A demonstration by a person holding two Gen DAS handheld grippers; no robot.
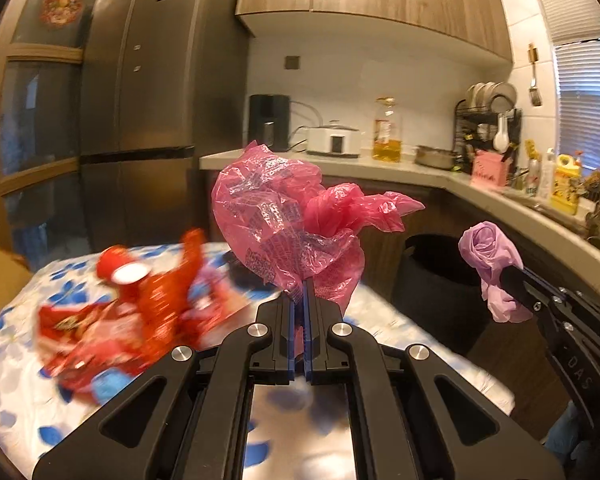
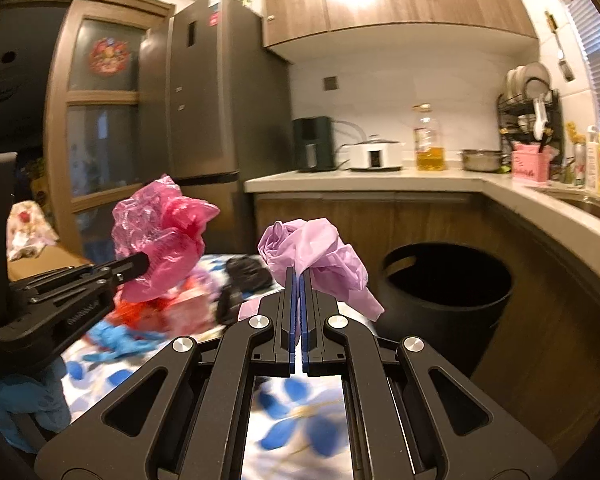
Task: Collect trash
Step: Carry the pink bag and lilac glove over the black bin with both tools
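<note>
My left gripper [image 1: 300, 294] is shut on a crumpled pink plastic bag [image 1: 284, 216] and holds it up above the table; it also shows in the right wrist view [image 2: 160, 236]. My right gripper [image 2: 299, 280] is shut on a crumpled lilac plastic bag [image 2: 320, 252], also seen in the left wrist view [image 1: 490, 252], to the right of the pink bag. A black round trash bin [image 2: 444, 284] stands on the floor beyond the table, right of both grippers. Red snack wrappers [image 1: 112, 316] lie on the table at the left.
The table has a white cloth with blue flowers [image 2: 296, 412]. Black trash [image 2: 244, 276] and blue scraps [image 2: 116, 340] lie on it. A kitchen counter [image 2: 380, 180] with appliances and an oil bottle [image 2: 430, 140] runs behind. A dark fridge [image 2: 208, 92] stands at the left.
</note>
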